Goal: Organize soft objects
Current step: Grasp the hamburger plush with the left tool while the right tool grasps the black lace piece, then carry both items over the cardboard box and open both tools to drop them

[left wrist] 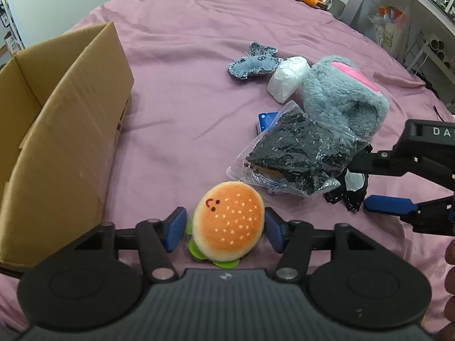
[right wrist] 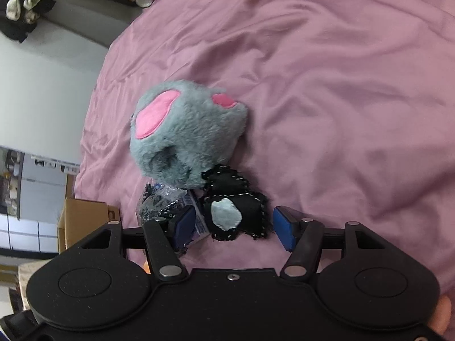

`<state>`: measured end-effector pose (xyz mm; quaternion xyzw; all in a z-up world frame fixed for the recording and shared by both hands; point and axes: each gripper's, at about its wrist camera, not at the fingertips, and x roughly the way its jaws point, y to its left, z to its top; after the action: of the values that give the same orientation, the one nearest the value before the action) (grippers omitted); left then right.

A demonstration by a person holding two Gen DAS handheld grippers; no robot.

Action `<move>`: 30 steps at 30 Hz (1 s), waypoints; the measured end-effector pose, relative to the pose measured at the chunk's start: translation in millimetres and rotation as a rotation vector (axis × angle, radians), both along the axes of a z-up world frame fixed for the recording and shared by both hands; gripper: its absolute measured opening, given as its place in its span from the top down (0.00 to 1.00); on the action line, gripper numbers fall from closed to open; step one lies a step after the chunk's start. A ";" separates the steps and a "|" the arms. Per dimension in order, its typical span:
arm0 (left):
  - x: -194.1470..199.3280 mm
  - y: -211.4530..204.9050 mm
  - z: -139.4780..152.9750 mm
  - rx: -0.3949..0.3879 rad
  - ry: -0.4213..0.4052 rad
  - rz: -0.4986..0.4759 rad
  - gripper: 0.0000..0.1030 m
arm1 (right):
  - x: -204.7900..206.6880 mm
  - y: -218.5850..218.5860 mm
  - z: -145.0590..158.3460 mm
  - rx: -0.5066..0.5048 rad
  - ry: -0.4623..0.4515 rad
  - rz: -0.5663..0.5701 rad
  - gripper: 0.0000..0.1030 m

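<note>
- Brown cardboard box (left wrist: 65, 130) sitting open at far left on pink bedsheet (left wrist: 184, 56).
- Left gripper (left wrist: 224, 228) straddling round orange plush burger (left wrist: 229, 224), jaws wide, pads not quite touching it.
- Right gripper (right wrist: 234, 226) spreading wide around black stitched felt toy (right wrist: 236, 210), w/ fluffy grey-pink plush (right wrist: 184, 130) just beyond.

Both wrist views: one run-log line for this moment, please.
left gripper: open, straddling burger plush | right gripper: open, around black felt toy | cardboard box: nothing visible inside
</note>
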<state>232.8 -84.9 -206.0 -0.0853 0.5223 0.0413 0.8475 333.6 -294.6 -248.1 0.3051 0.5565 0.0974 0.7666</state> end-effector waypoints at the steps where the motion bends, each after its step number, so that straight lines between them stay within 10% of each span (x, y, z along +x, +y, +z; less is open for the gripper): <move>1: 0.7 0.3 -0.3 -0.002 0.003 0.008 0.50 | 1.1 1.1 -0.7 -0.006 -0.002 0.002 0.42; 8: 1.3 -0.8 17.2 -0.017 -0.022 0.028 0.55 | -1.7 -1.7 0.9 -0.023 -0.034 0.012 0.67; 30: -51.9 12.4 84.7 -0.017 -0.153 0.061 0.56 | -46.5 -2.8 67.5 0.021 -0.249 0.005 0.68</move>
<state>180.9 -72.5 -121.3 -0.1112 0.4535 0.0564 0.8825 287.1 -297.5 -180.6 0.2974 0.4565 0.1425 0.8264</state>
